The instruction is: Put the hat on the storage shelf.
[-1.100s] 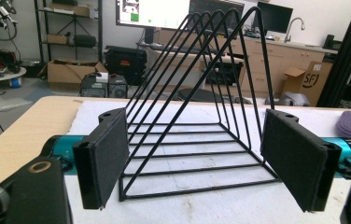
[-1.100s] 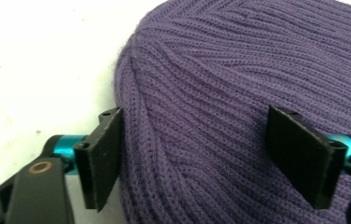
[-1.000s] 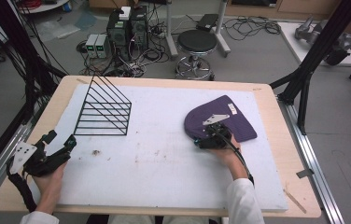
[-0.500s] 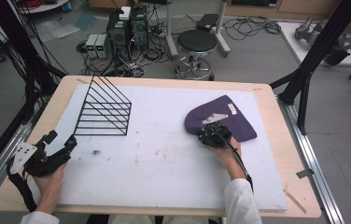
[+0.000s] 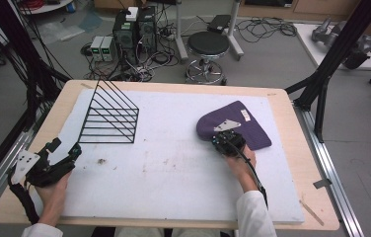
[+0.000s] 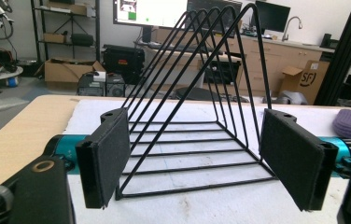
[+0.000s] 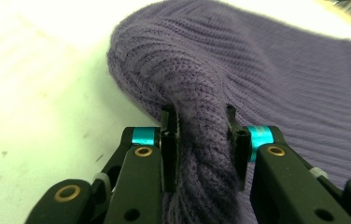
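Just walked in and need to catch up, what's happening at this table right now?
A person at the table works with a gripper in each hand. The right gripper has just closed its jaws on a bunched fold at the edge of a purple knit beanie, which lies on the white mat. The left gripper sits near the table's left edge, jaws open and holding nothing, facing a black wire rack that stands untouched.
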`<state>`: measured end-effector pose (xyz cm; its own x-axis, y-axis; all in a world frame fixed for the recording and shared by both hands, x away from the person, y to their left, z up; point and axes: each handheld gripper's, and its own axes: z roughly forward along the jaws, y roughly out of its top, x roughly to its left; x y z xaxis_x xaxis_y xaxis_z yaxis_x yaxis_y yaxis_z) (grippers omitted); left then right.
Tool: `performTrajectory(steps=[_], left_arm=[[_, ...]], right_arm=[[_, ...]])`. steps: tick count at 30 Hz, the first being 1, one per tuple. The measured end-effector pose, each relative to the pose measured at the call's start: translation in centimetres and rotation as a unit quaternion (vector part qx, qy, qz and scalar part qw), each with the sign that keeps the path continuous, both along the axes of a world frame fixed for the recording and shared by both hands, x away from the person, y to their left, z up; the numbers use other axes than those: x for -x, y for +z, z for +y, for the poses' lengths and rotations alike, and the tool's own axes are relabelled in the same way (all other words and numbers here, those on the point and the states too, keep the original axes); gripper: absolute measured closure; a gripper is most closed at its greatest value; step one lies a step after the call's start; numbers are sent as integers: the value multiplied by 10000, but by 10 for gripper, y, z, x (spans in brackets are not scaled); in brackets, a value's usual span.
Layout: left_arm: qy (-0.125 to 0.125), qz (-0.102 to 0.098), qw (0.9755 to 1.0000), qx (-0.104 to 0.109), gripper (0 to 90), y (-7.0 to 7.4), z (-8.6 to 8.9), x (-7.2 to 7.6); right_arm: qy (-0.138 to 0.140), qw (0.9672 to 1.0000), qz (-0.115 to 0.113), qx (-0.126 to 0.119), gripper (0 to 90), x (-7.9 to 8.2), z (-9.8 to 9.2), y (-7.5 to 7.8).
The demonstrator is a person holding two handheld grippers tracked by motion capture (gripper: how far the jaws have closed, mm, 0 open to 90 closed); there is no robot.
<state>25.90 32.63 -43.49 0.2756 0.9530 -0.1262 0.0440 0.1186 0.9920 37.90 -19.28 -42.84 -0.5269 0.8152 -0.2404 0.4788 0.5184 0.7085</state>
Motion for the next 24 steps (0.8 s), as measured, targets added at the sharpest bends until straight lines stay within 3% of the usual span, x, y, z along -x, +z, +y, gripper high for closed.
performTrajectory(steps=[1, 2, 3, 4, 6, 8, 9, 10, 13, 14, 17, 18, 19, 24], left_arm=[[4, -1, 10000, -3, 251, 0, 0, 0], [3, -2, 10000, -12, 251, 0, 0, 0], [3, -4, 10000, -21, 251, 0, 0, 0], [4, -1, 10000, -16, 251, 0, 0, 0], [-2, 33, 10000, -26, 256, -1, -1, -1], [-33, 46, 10000, -56, 256, -1, -3, -1], [-44, 40, 10000, -74, 256, -1, -3, -1], [-45, 24, 10000, -84, 256, -1, -4, -1], [-71, 38, 9999, -97, 256, -1, -5, -1], [-77, 45, 9999, -93, 256, -1, -5, -1], [-92, 60, 9999, -68, 256, -2, -6, -2], [-103, 63, 9999, -77, 256, -2, -6, -2], [-109, 66, 9999, -84, 256, -2, -6, -2], [-137, 79, 9998, -101, 256, -2, -7, -2]], right_arm=[[-127, 9996, -222, -104, 736, 3, -2, 6], [-127, 9996, -222, -104, 736, 3, -2, 6], [-297, 9983, -459, -197, 736, 6, -4, 13], [-297, 9983, -459, -197, 736, 6, -4, 13], [-574, 9944, -816, -351, 736, 10, -8, 21], [-663, 9927, -921, -416, 736, 11, -9, 24], [-823, 9886, -1144, -533, 737, 14, -12, 29], [-823, 9886, -1144, -533, 737, 14, -12, 29], [-979, 9792, -1599, -771, 737, 21, -17, 40], [-979, 9792, -1599, -771, 737, 21, -17, 40], [-1017, 9730, -1858, -921, 736, 26, -21, 46], [-1074, 9666, -2094, -1012, 736, 30, -22, 51], [-1074, 9666, -2094, -1012, 736, 30, -22, 51], [-1249, 9509, -2618, -1083, 736, 42, -23, 62]])
